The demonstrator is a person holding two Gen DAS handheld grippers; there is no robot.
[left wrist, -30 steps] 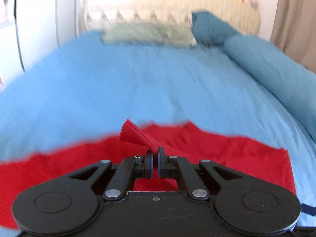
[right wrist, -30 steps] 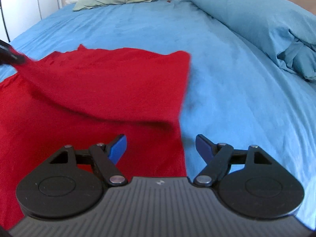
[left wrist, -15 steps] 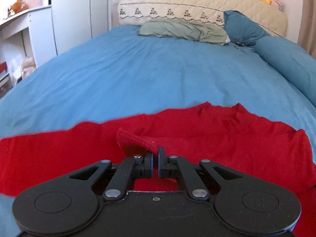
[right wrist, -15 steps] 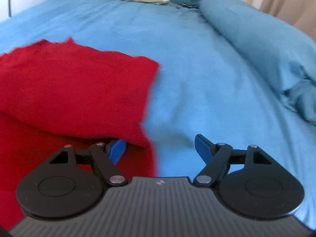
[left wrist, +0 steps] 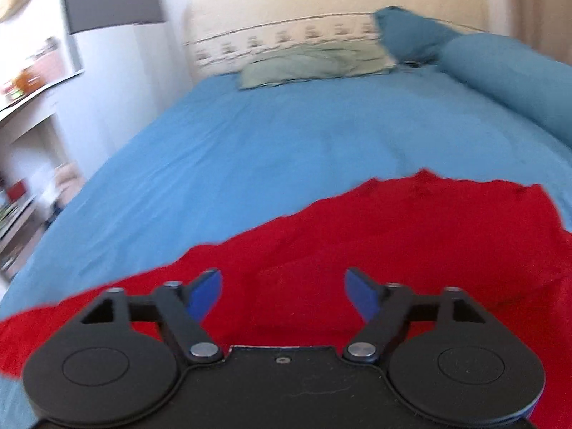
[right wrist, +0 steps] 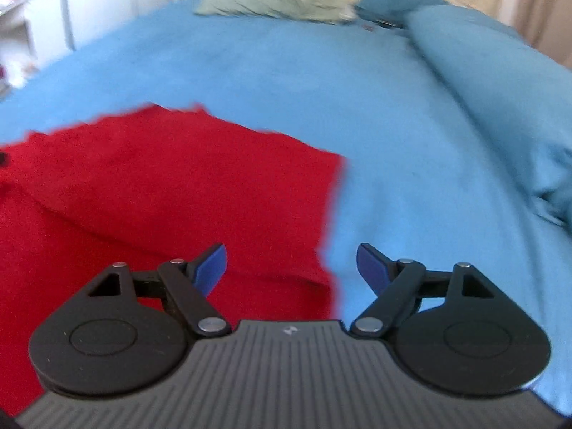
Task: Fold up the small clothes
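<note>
Across the lower frame of both views, a red knit garment (left wrist: 411, 250) (right wrist: 161, 196) lies folded on the blue-sheeted bed (left wrist: 268, 136) (right wrist: 393, 107); the left gripper (left wrist: 282, 291) and the right gripper (right wrist: 291, 268) both have fingers apart, empty.

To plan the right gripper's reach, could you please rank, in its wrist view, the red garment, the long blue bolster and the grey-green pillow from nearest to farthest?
1. Red garment, below the right gripper, to the left.
2. Long blue bolster, along the right side.
3. Grey-green pillow, at the bed's far end.
</note>
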